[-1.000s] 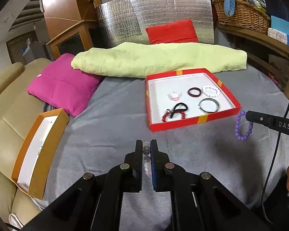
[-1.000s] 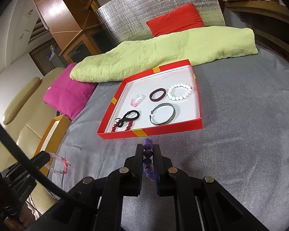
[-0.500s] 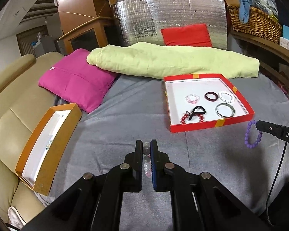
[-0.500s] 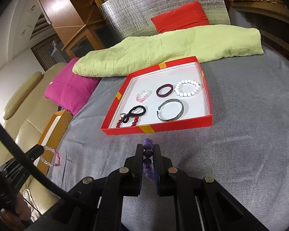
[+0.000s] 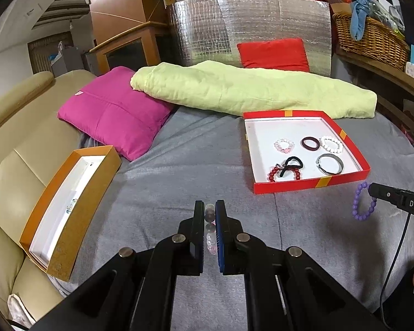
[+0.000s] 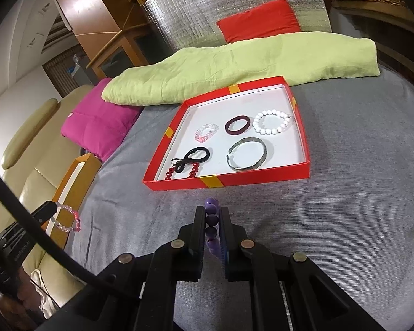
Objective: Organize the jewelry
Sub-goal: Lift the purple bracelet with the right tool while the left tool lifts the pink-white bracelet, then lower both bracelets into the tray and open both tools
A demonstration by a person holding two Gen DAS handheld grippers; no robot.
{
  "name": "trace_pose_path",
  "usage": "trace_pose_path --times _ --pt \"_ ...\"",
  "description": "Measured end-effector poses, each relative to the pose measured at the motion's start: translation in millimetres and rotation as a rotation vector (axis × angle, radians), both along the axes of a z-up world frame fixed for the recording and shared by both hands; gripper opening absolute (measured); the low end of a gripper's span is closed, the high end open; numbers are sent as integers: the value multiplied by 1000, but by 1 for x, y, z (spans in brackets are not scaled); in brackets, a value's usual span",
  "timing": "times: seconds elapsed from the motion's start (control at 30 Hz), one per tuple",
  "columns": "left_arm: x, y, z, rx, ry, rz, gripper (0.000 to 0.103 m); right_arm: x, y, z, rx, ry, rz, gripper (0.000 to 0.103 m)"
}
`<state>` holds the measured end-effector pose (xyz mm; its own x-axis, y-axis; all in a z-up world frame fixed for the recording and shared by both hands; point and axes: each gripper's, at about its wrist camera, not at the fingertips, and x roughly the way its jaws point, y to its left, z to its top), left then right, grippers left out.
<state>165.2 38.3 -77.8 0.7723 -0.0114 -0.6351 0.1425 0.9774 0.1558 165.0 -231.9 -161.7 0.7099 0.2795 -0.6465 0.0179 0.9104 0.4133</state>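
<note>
My left gripper [image 5: 209, 209] is shut on a clear-and-pink bead bracelet [image 5: 210, 237], held above the grey cloth; the bracelet also hangs in the right wrist view [image 6: 67, 218]. My right gripper [image 6: 212, 212] is shut on a purple bead bracelet [image 6: 211, 220], which dangles from its tip in the left wrist view [image 5: 361, 202]. A red tray [image 5: 312, 184] on the right holds several bracelets and hair ties. An orange box [image 5: 66, 220] with a white inside lies at the left on the sofa edge, with small beads in it.
A pink cushion [image 5: 116, 115], a rolled green blanket [image 5: 248, 91] and a red cushion [image 5: 273, 53] lie behind the tray. A beige sofa [image 5: 11, 138] is at the left. A wicker basket [image 5: 372, 41] stands on a shelf at the right.
My left gripper has swung left, so the orange box has come closer to the centre and the red tray has shifted right. The right gripper has edged slightly toward the tray. Both still hold their bracelets.
</note>
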Motion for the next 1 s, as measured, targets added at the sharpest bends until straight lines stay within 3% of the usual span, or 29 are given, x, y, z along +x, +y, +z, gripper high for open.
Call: trace_pose_path --times 0.67,1.0 --pt "32 16 -1 21 10 35 8 44 30 1 56 -13 72 10" --pt "59 2 5 61 -5 15 8 73 21 7 111 -33 65 10"
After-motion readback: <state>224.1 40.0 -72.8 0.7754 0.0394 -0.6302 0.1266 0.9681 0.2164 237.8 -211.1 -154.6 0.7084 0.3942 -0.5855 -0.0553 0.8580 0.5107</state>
